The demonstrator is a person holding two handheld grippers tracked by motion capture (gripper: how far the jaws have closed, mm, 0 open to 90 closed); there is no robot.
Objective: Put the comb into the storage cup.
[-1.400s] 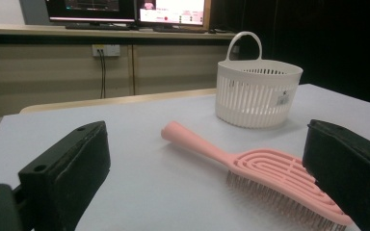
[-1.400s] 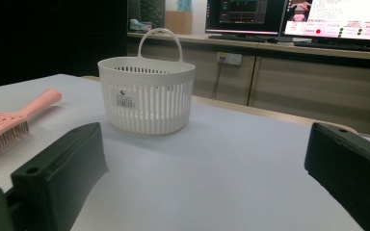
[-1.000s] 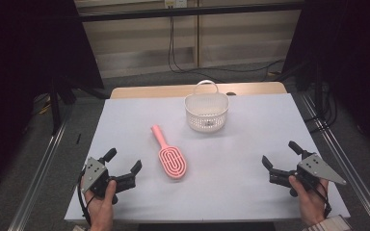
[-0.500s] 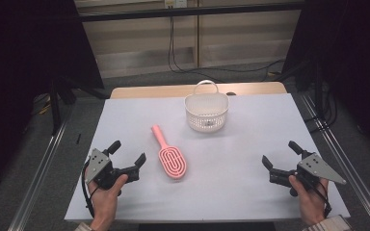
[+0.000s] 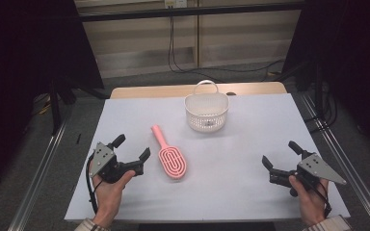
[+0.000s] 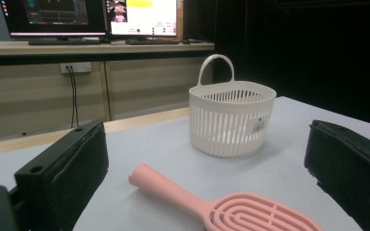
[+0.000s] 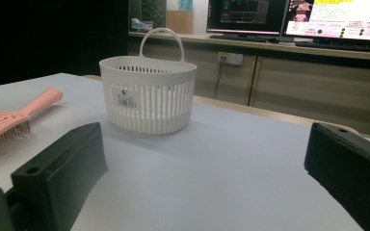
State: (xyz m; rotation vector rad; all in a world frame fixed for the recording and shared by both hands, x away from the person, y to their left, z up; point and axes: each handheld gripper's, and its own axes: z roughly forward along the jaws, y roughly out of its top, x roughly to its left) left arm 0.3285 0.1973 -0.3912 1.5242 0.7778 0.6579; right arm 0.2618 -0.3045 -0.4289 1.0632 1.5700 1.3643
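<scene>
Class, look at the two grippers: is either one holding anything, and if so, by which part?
Nothing is held. The left gripper is open beside the pink hairbrush, not touching it; the right gripper is open over the bare table.

From my station, the high view looks forward and down on the table (image 5: 250,192) from above the near edge, far enough back to take in the whole top and the floor beyond. The left gripper view sits low, close above the tabletop, looking between its two black jaws toward the far wall and monitors (image 6: 91,17); the brush (image 6: 221,207) lies close under it, the basket (image 6: 231,120) farther off. The right gripper view sits equally low, facing the same far side; the basket (image 7: 147,94) is at middle distance, the brush (image 7: 9,122) at its left edge. All three views share basket (image 5: 206,111), brush (image 5: 169,156) and tabletop.
</scene>
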